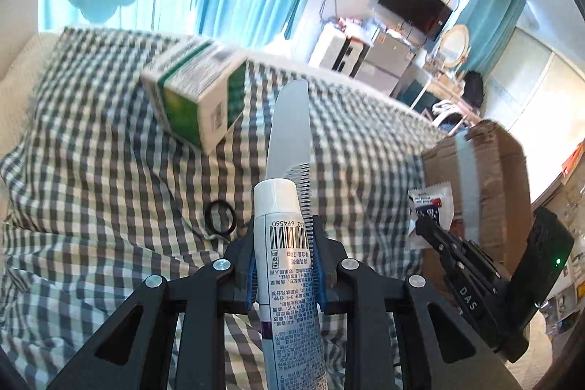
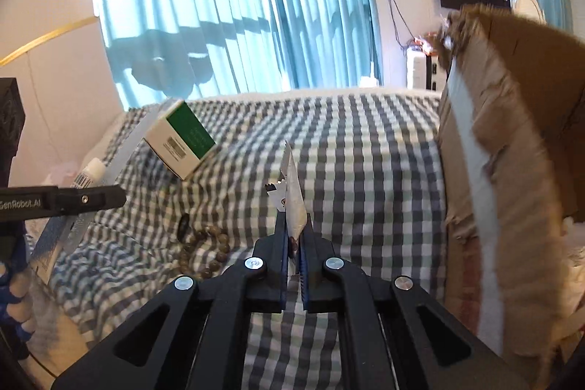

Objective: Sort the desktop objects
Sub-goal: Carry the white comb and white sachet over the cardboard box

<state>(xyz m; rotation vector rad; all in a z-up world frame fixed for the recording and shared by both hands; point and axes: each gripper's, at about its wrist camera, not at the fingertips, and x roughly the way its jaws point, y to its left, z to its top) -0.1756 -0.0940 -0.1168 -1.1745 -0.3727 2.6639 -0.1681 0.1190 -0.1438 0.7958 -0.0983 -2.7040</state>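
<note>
My left gripper [image 1: 283,265] pinched a toothpaste tube [image 1: 285,265] and comb [image 1: 290,130] upright; my right gripper [image 2: 292,256] clamped a sachet [image 2: 292,200] beside the cardboard box [image 2: 512,141].

Glossy plastic tube [image 1: 289,265], matt checked cloth [image 1: 109,170], rough cardboard box [image 2: 512,152].

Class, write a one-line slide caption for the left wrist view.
Left claw grips a toothpaste tube and comb above a checked cloth, green-and-white box beyond.
</note>
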